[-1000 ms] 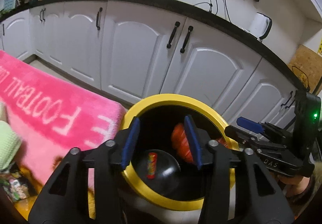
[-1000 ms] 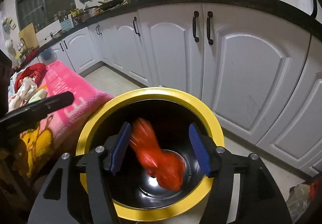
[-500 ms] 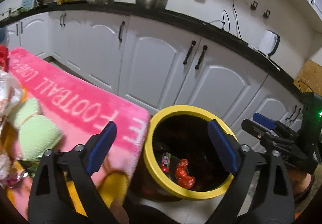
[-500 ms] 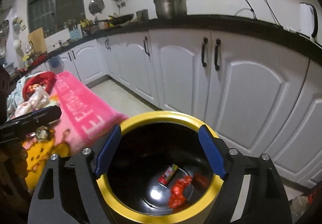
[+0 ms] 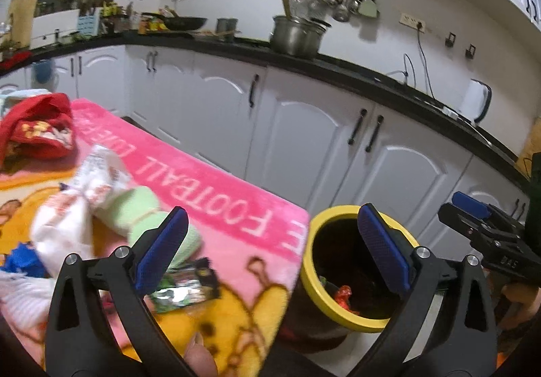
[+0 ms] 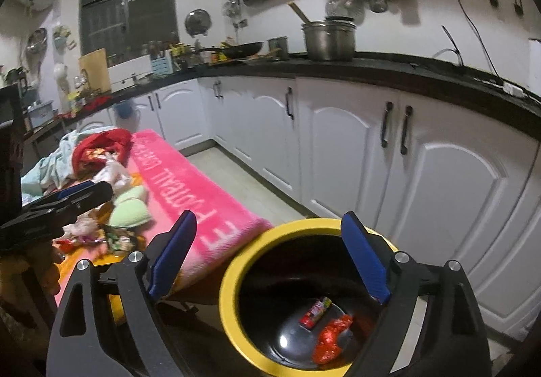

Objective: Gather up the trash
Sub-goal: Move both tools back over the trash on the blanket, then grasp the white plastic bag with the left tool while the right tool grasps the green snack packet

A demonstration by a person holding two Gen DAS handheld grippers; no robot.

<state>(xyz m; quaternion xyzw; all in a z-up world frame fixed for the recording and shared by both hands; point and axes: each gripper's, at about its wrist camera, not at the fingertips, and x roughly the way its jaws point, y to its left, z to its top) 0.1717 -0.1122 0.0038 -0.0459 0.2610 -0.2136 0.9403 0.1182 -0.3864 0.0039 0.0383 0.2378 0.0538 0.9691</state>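
A yellow-rimmed black bin (image 6: 233, 316) stands on the floor beside the blanket-covered table; it also shows in the left wrist view (image 5: 312, 279). Inside lie a crumpled red wrapper (image 6: 329, 338) and a small red stick wrapper (image 6: 316, 309). My right gripper (image 6: 268, 257) is open and empty above the bin. My left gripper (image 5: 270, 248) is open and empty, over the table's edge. A dark foil wrapper (image 5: 184, 289) lies on the pink blanket (image 5: 216, 194) just past my left fingers, and shows in the right wrist view (image 6: 118, 238).
On the blanket lie a green cloth (image 5: 148, 211), a white plastic bag (image 5: 71, 207), a red garment (image 5: 40, 126) and a blue scrap (image 5: 17, 258). White kitchen cabinets (image 5: 304, 130) under a black countertop stand behind. A steel pot (image 6: 329, 38) sits on the counter.
Both grippers have opened wide and pulled up and back from the bin. The red wrapper dropped into the bin. My left gripper swung left towards the table.
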